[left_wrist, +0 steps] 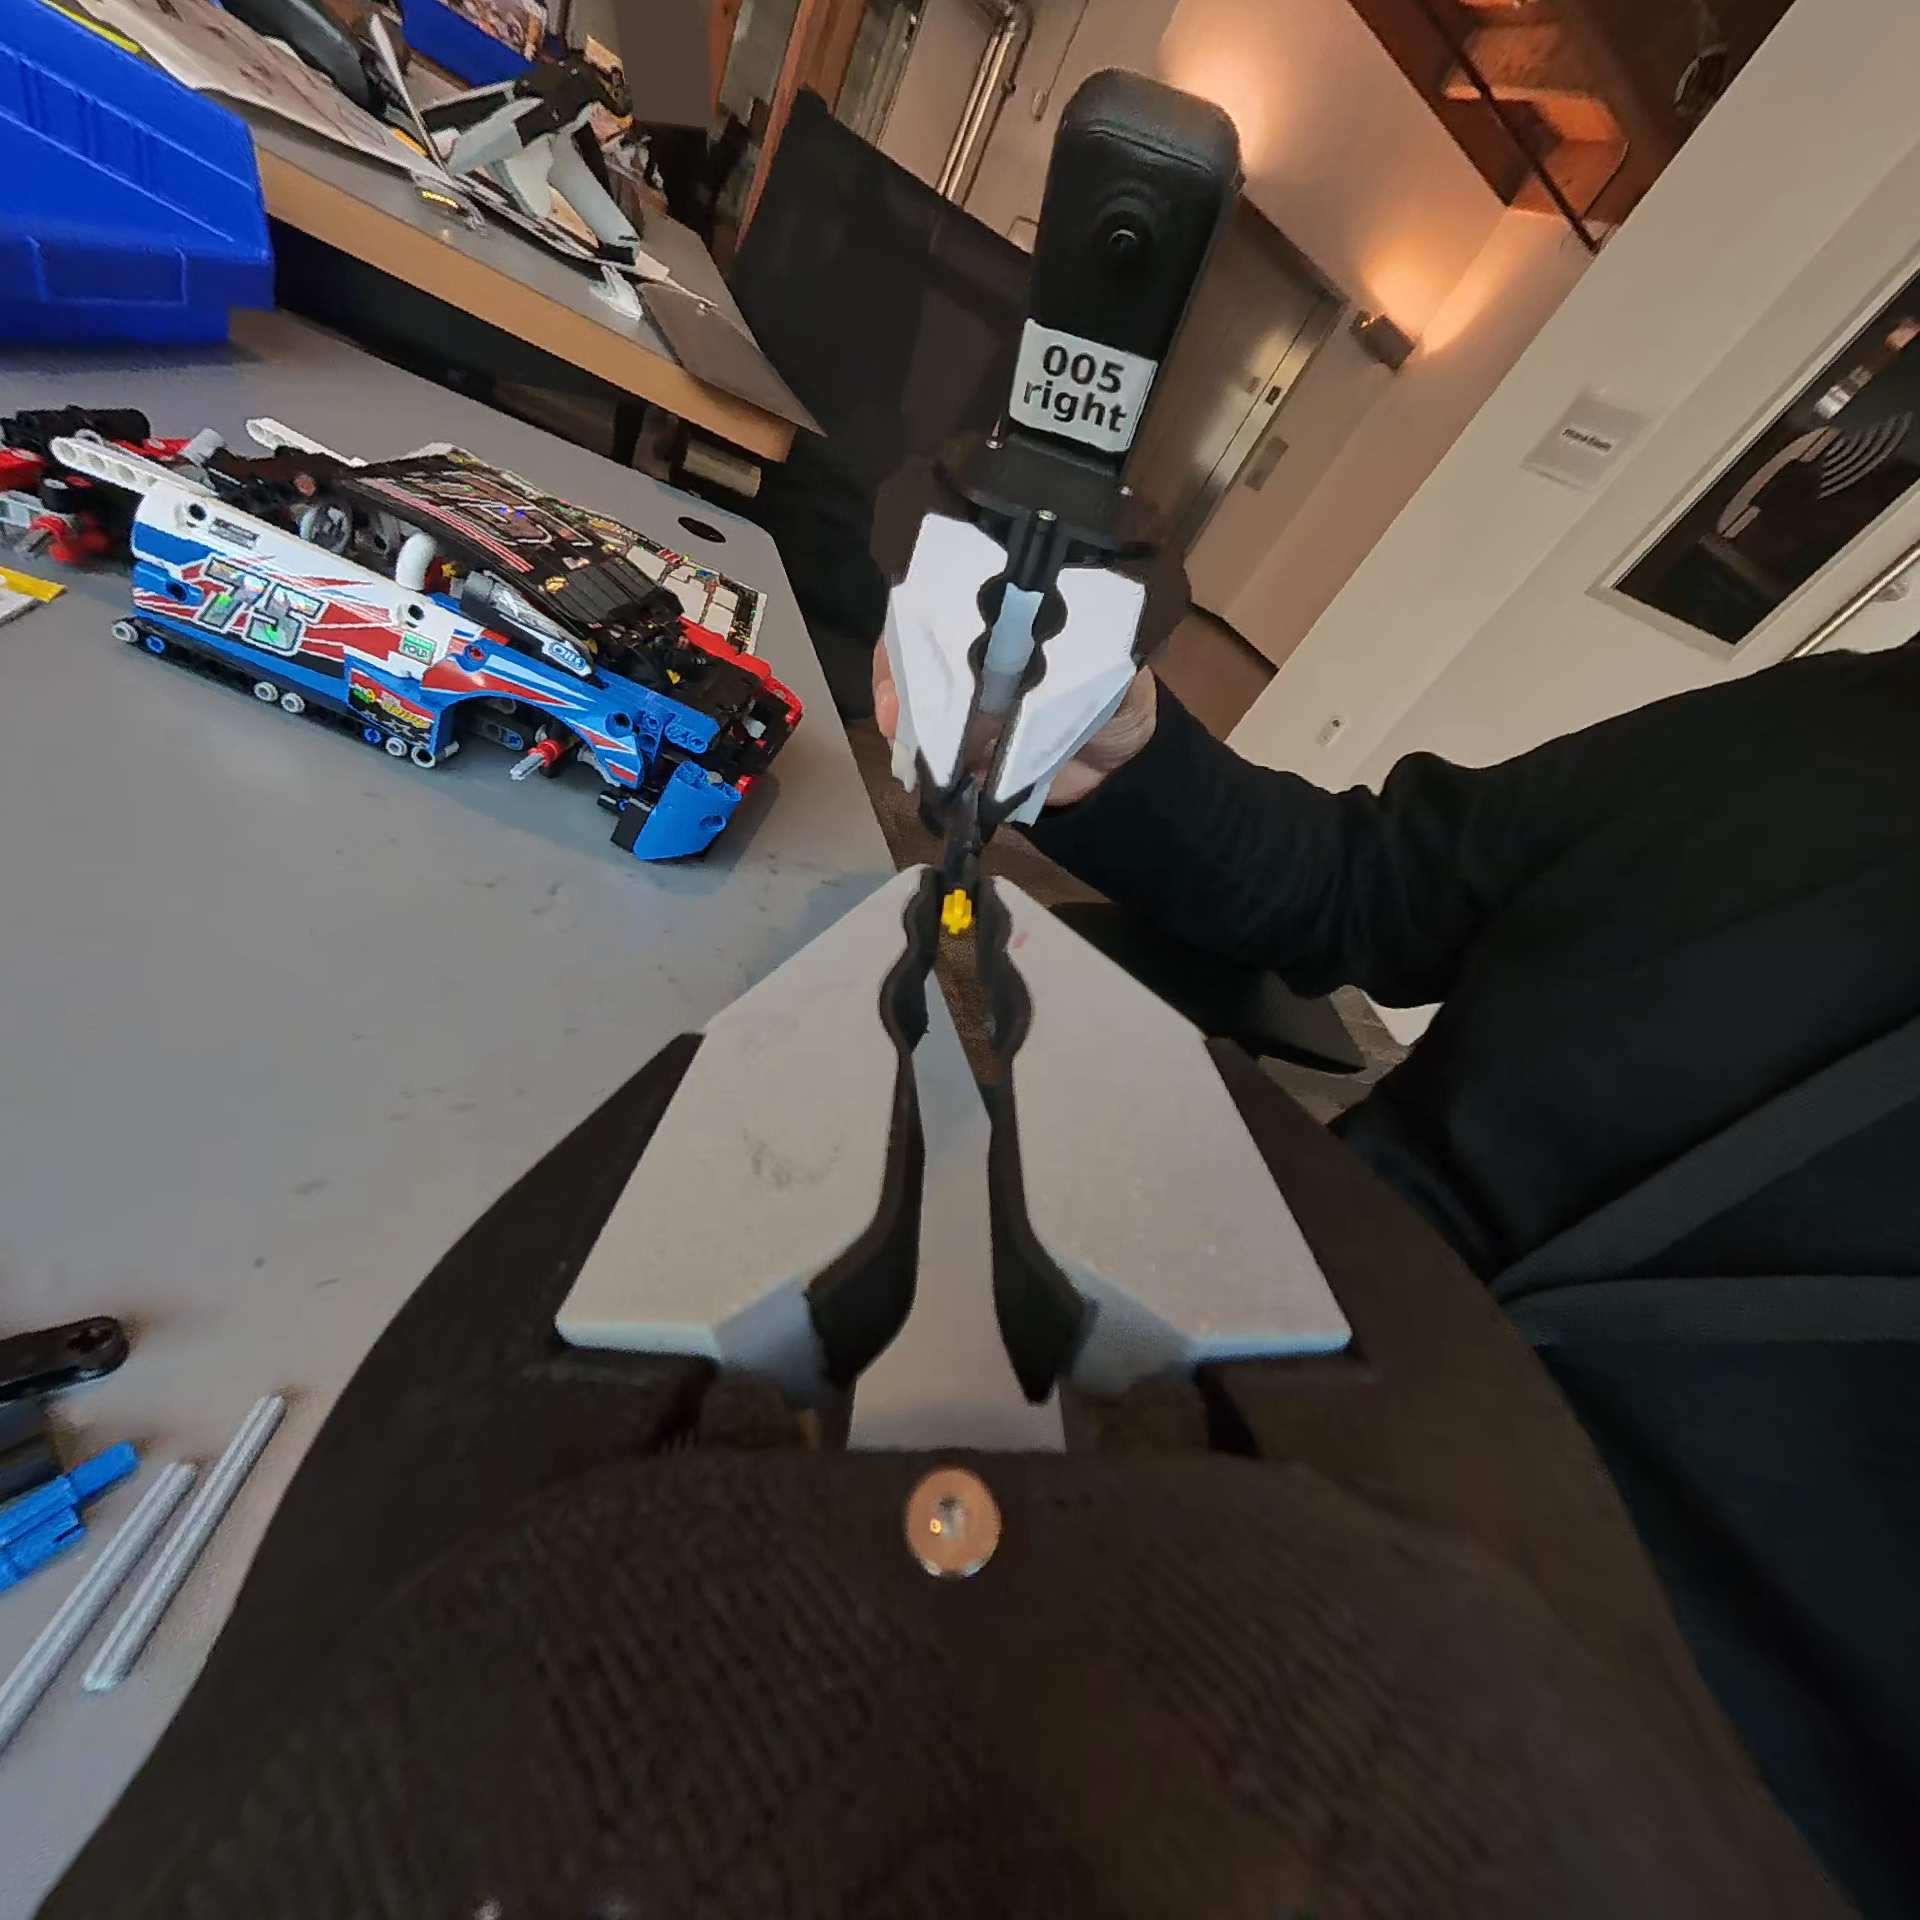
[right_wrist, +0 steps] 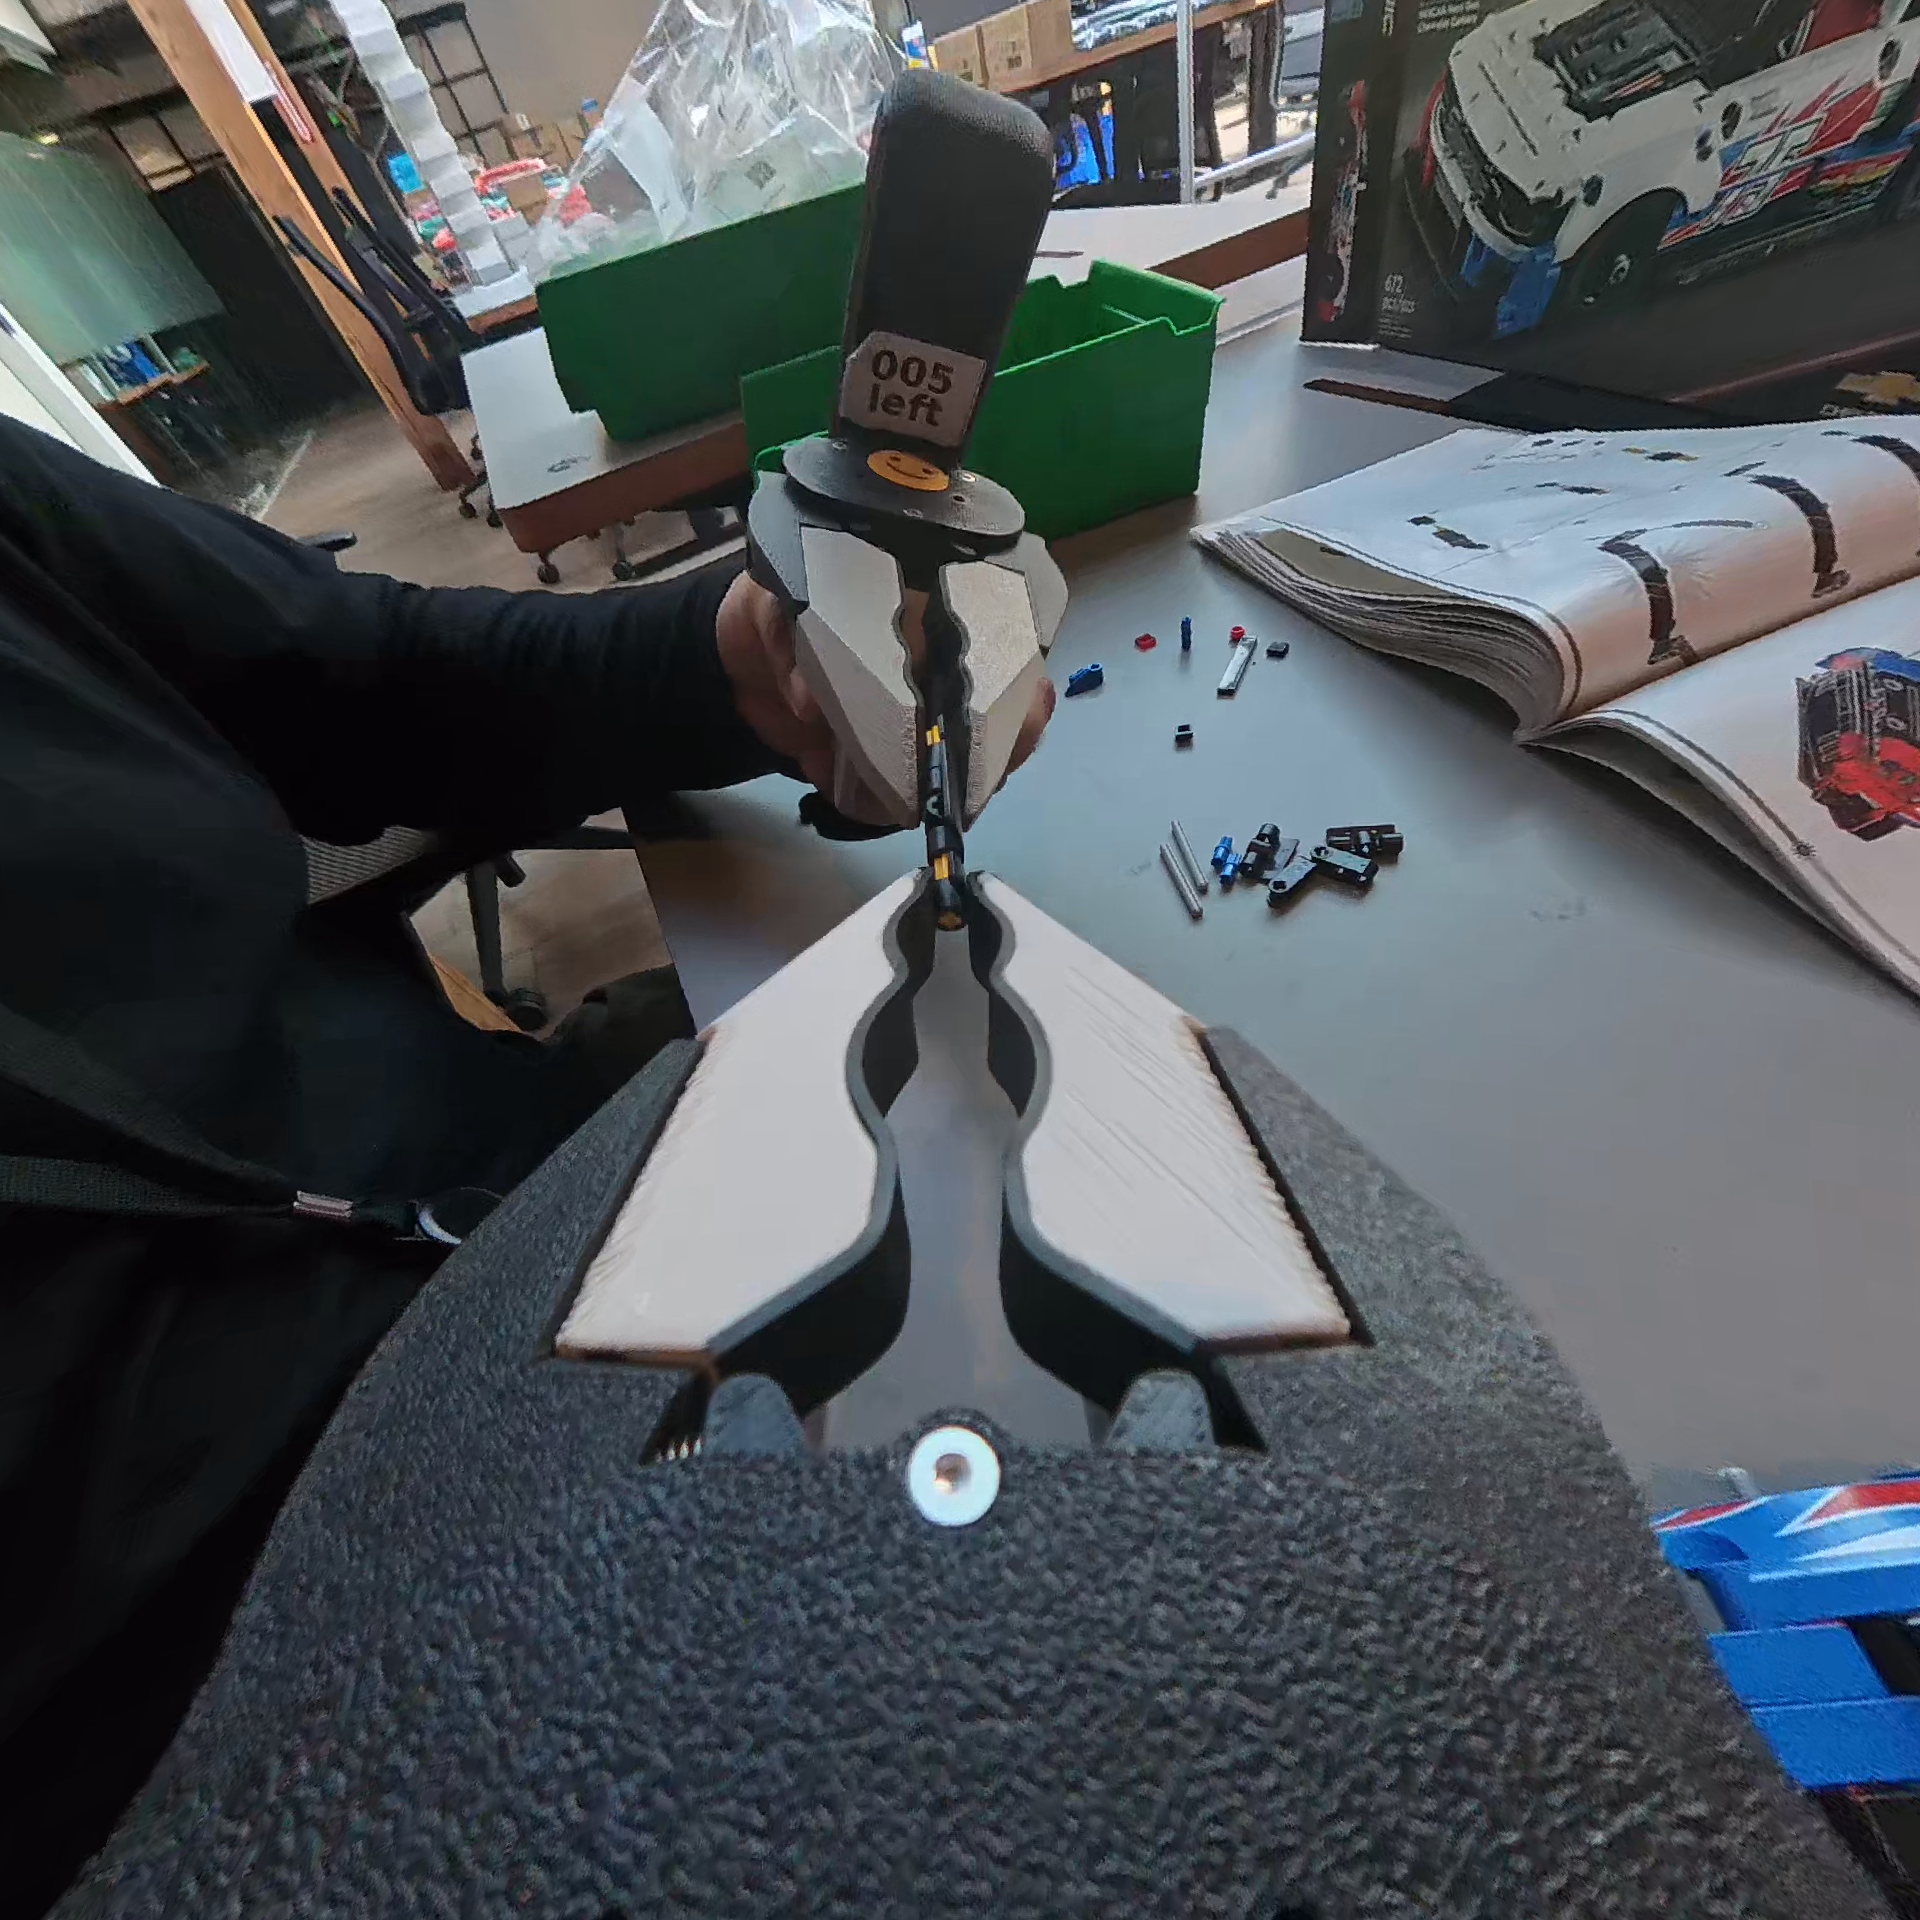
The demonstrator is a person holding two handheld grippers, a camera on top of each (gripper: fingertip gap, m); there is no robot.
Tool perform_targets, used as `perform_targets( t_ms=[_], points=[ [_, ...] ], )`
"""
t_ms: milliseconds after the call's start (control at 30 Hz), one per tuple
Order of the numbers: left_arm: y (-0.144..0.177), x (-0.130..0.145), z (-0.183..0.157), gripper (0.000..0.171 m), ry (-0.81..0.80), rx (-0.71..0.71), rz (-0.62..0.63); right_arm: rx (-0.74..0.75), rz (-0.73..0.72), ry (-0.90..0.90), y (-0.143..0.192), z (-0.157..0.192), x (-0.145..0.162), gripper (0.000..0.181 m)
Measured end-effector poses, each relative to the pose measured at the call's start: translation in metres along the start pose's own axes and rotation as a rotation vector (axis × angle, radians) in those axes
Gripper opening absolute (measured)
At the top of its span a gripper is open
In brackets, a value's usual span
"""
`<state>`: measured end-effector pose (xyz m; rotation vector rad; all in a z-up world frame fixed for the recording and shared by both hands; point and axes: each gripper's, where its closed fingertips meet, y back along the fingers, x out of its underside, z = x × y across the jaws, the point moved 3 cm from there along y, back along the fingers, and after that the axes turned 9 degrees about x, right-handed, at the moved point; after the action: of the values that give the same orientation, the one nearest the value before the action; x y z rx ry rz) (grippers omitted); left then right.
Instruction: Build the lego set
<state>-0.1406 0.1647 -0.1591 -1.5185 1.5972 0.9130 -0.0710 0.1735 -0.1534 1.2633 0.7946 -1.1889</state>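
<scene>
My left gripper (left_wrist: 951, 896) and my right gripper (right_wrist: 948, 896) meet tip to tip in the air, just off the grey table's edge. Both are shut on one thin black Lego piece with yellow bits (left_wrist: 956, 912), which also shows in the right wrist view (right_wrist: 943, 868). It spans the small gap between the two pairs of tips. The right gripper (left_wrist: 971, 808) faces me in the left wrist view, and the left gripper (right_wrist: 940, 823) faces me in the right wrist view. The part-built blue, white and red race car (left_wrist: 447, 623) stands on the table (left_wrist: 312, 987) to the left.
Loose black and blue pieces and grey axles (right_wrist: 1288, 862) lie on the table beside the open instruction booklet (right_wrist: 1558, 582). The set's box (right_wrist: 1610, 177) and green bins (right_wrist: 1091, 405) stand behind. A blue bin (left_wrist: 114, 187) is at the far left. A person's dark sleeves hold both grippers.
</scene>
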Motion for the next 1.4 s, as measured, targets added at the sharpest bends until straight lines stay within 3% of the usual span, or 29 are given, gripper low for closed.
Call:
perform_targets(
  t_ms=[333, 433, 500, 733, 867, 933, 1033, 1200, 1267, 1400],
  points=[
    [-0.006, 0.005, 0.01, 0.004, -0.048, -0.068, 0.047, 0.034, -0.009, 0.003, -0.005, -0.011, 0.004, 0.002],
    [0.004, 0.018, 0.024, 0.004, -0.324, -0.27, 0.265, 0.12, 0.045, 0.121, -0.001, -0.017, 0.011, 0.009],
    [0.007, 0.024, 0.024, 0.004, -0.506, -0.331, 0.388, 0.184, 0.086, 0.266, -0.002, -0.016, 0.016, 0.009],
    [-0.002, 0.029, 0.006, 0.003, -0.837, -0.33, 0.502, 0.339, 0.191, 0.705, -0.03, 0.0, 0.035, 0.012],
    [0.004, 0.038, 0.013, 0.004, -1.004, -0.425, 0.672, 0.429, 0.232, 0.946, -0.037, 0.0, 0.043, 0.006],
    [0.006, 0.049, 0.023, 0.004, -1.1, -0.483, 0.821, 0.464, 0.308, 1.008, -0.042, -0.007, 0.055, 0.009],
    [0.008, 0.068, 0.038, 0.004, -1.232, -0.562, 1.043, 0.441, 0.361, 0.95, -0.048, -0.013, 0.072, 0.014],
    [0.006, 0.088, 0.046, 0.013, -1.216, -0.547, 1.136, 0.429, 0.42, 0.933, -0.051, -0.019, 0.084, 0.011],
    [0.006, 0.089, 0.046, 0.012, -1.219, -0.543, 1.128, 0.473, 0.478, 0.956, -0.049, -0.029, 0.089, 0.001],
    [0.005, 0.088, 0.044, 0.015, -1.17, -0.528, 1.091, 0.494, 0.492, 1.008, -0.047, -0.033, 0.093, 0.0]
  ],
)
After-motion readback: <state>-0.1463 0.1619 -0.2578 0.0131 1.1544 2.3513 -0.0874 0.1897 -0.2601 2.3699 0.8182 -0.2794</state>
